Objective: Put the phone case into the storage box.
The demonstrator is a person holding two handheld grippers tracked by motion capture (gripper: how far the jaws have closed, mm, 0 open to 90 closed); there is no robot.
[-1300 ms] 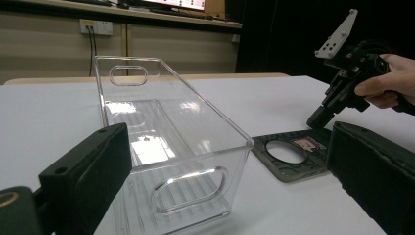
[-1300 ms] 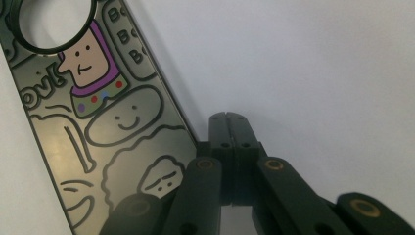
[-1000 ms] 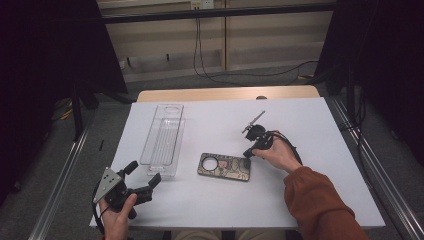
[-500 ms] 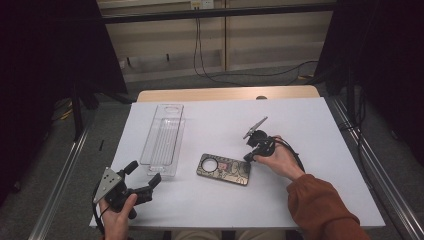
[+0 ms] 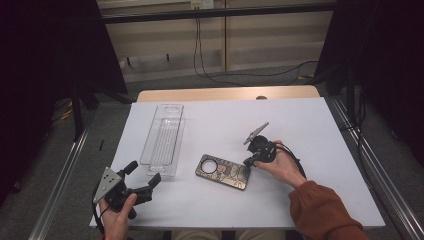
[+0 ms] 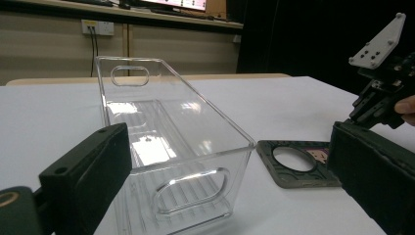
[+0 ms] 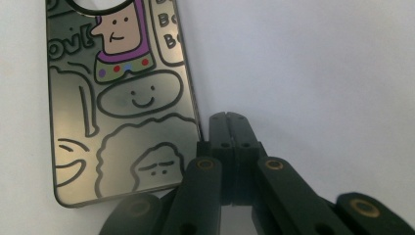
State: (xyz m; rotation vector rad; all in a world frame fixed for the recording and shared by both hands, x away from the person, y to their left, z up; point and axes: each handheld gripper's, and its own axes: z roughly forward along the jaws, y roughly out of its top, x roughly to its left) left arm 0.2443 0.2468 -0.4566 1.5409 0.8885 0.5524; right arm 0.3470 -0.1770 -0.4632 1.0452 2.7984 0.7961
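We note the right gripper (image 5: 250, 161) low over the white bench (image 5: 310, 130), right of centre, its jaws pressed together with nothing between them; in the right gripper view the two black fingers (image 7: 228, 128) meet flat, tips just beside the long edge of the phone case (image 7: 117, 107), whether touching it we cannot tell. We see the phone case (image 5: 223, 171) lying flat near the middle of the bench, towards the near edge, its round camera cut-out at the end facing the clear bin and its printed cartoon faces turned up. The right hand (image 5: 280, 167) holds the gripper from the right-hand side, a rust-coloured sleeve (image 5: 322, 212) running off towards the near right corner, and the grey three-cornered plate (image 5: 256, 133) on top tilts up and away. The left gripper (image 5: 142, 180) sits at the near left corner, held in the left hand (image 5: 119, 217), its jaws standing wide apart and holding nothing; in the left gripper view its fingers (image 6: 93, 171) frame the near end wall of the clear bin (image 6: 195, 156) without touching it. We record the clear bin (image 5: 164, 140) as a long transparent tray with oval handle slots at both ends, lying left of centre with its long axis running from the near edge towards the far edge, just beside the phone case but apart from it
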